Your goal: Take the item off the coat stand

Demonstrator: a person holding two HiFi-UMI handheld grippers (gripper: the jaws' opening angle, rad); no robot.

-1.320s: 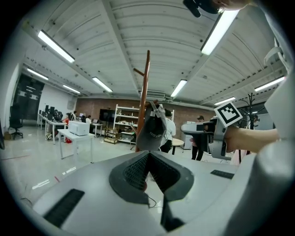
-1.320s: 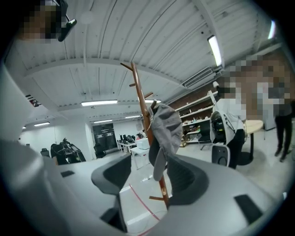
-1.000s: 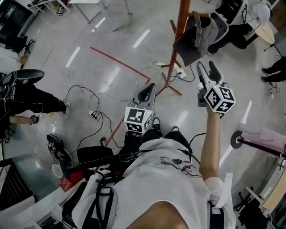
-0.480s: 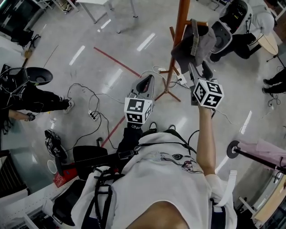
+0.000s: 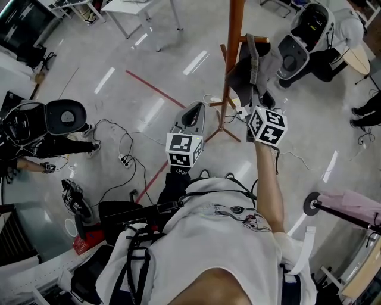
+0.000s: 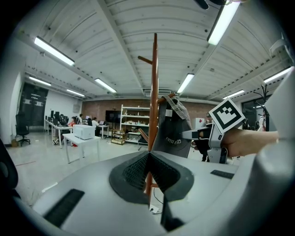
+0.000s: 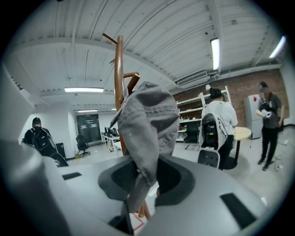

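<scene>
A grey cap hangs on a peg of the brown wooden coat stand. My right gripper is raised to the cap, and its jaws are closing with the cap's lower edge between them. In the right gripper view the grey fabric drops into the gap of the right gripper and fills it, in front of the stand's pole. My left gripper is shut and empty, held lower and left of the stand. The left gripper view shows the cap and pole ahead.
Cables and a power strip lie on the floor beside a red tape line. Seated people and chairs are at the left and top right. A white table stands at the back. A round stand base is at the right.
My right gripper moved up and left to the cap and its jaws have come in around the cap's edge. The left gripper stayed nearly in place.
</scene>
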